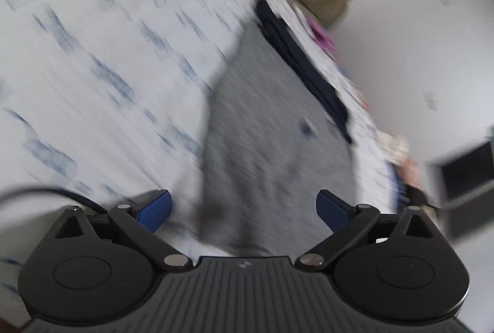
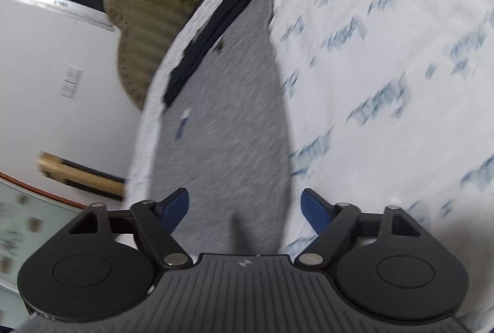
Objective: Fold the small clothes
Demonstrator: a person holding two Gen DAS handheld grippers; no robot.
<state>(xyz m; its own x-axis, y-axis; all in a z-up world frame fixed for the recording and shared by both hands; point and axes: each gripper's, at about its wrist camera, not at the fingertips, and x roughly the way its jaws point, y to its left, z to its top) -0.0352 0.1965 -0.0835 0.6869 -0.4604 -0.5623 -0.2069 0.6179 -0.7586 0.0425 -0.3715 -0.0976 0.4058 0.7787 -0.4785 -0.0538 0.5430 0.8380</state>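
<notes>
Grey knit, a small garment (image 1: 265,129) lies flat near the edge of a blue-printed white bed sheet (image 1: 92,55), its long axis running straight away from both sets of fingers. The left gripper (image 1: 244,211) and right gripper (image 2: 245,208) hover over its near end, fingers spread and pinching nothing; neither looks clearly nearer.

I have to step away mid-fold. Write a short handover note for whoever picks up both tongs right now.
Left tongs: open, empty, just above the near end of the grey garment.
Right tongs: open, nothing pinched, the same grey cloth between the pads.
Things: grey garment lies flat on the patterned bedsheet; a dark garment lies along its far edge.
Done: nothing visibly folded.
Left: grip the near edge, fold the grey piece, then probably the dark one.
</notes>
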